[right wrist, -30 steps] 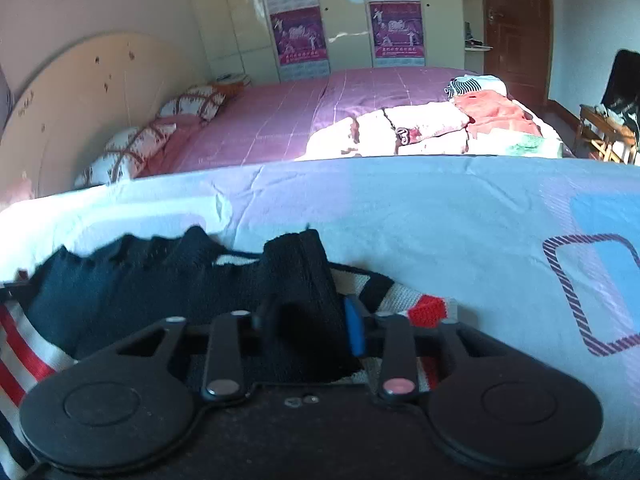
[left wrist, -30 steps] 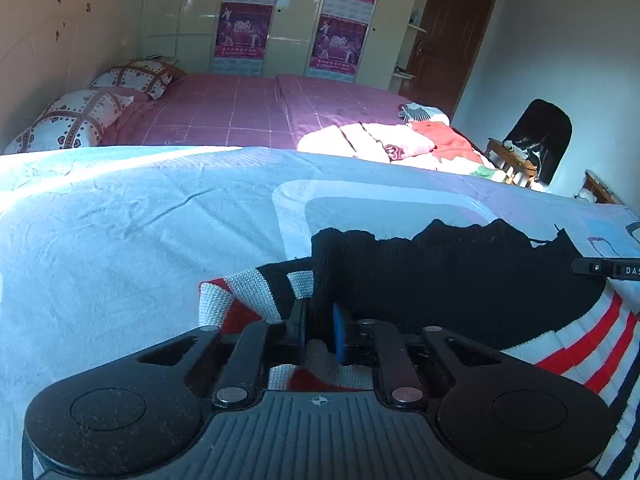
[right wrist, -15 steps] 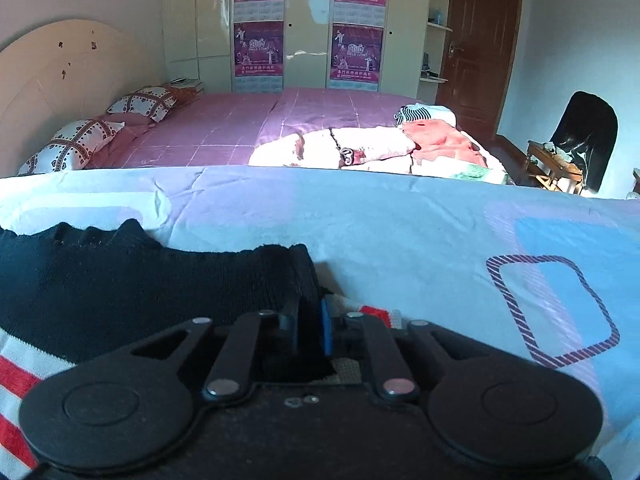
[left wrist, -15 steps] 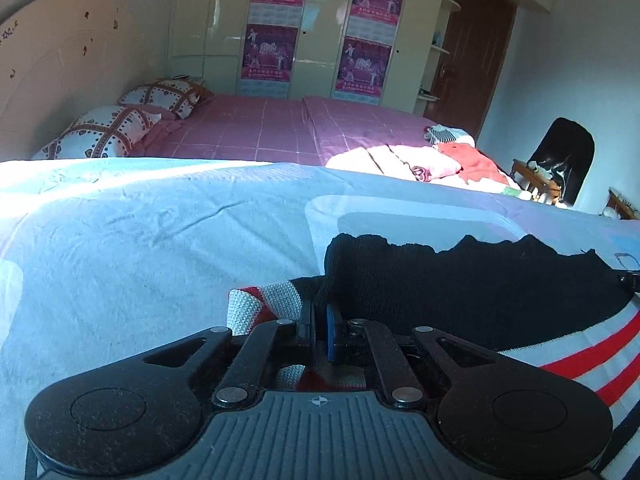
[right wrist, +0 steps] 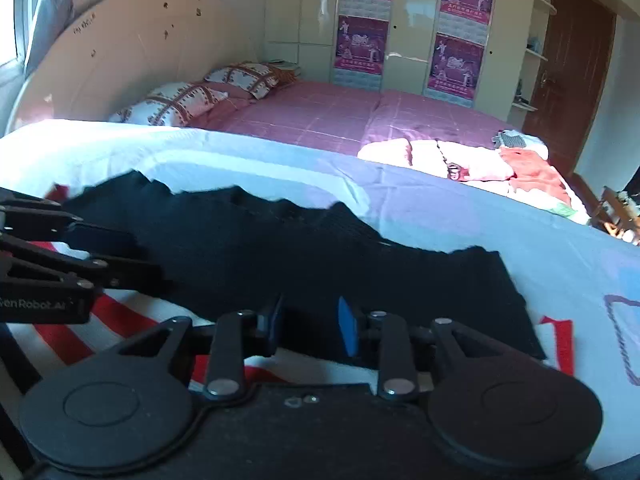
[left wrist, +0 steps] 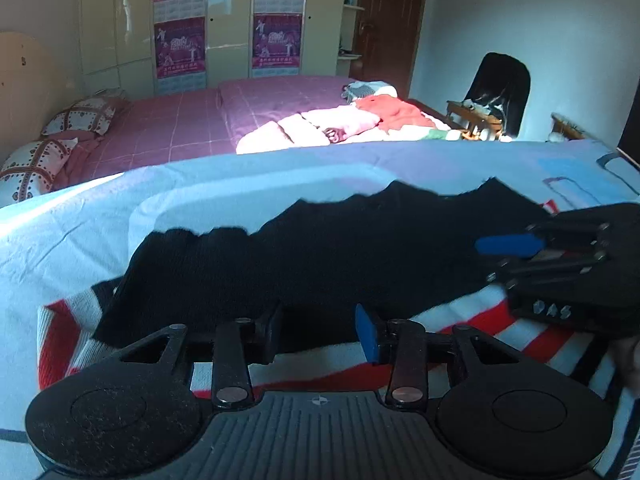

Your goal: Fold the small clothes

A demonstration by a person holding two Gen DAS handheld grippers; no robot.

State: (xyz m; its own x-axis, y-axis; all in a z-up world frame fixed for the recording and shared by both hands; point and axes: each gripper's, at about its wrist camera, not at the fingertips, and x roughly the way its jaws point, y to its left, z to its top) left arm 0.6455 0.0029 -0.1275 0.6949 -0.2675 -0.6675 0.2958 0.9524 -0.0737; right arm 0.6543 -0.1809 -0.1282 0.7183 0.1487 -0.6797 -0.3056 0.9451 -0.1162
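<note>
A knitted sweater lies on the pale blue sheet (left wrist: 80, 240). Its black part (left wrist: 320, 256) (right wrist: 304, 256) is folded flat over the red-and-white striped part (left wrist: 500, 328) (right wrist: 120, 320). My left gripper (left wrist: 320, 334) hovers at the black part's near edge, jaws opening; black knit lies between the pads, which do not press on it. My right gripper (right wrist: 310, 326) stands the same way at the right side, jaws opening and free of the cloth. Each shows in the other's view: the right gripper (left wrist: 496, 262) and the left gripper (right wrist: 140, 258) over the sweater.
A second bed with a purple cover (left wrist: 192, 128) stands behind, with patterned pillows (right wrist: 180, 102) and a heap of clothes (left wrist: 360, 120). A black chair (left wrist: 504, 92), a wardrobe with posters (right wrist: 400, 32) and a brown door (right wrist: 568, 80) are further back.
Both grippers were shut on the black knit and have opened, letting it go. The black part now lies spread flat, and the two grippers have come into each other's views.
</note>
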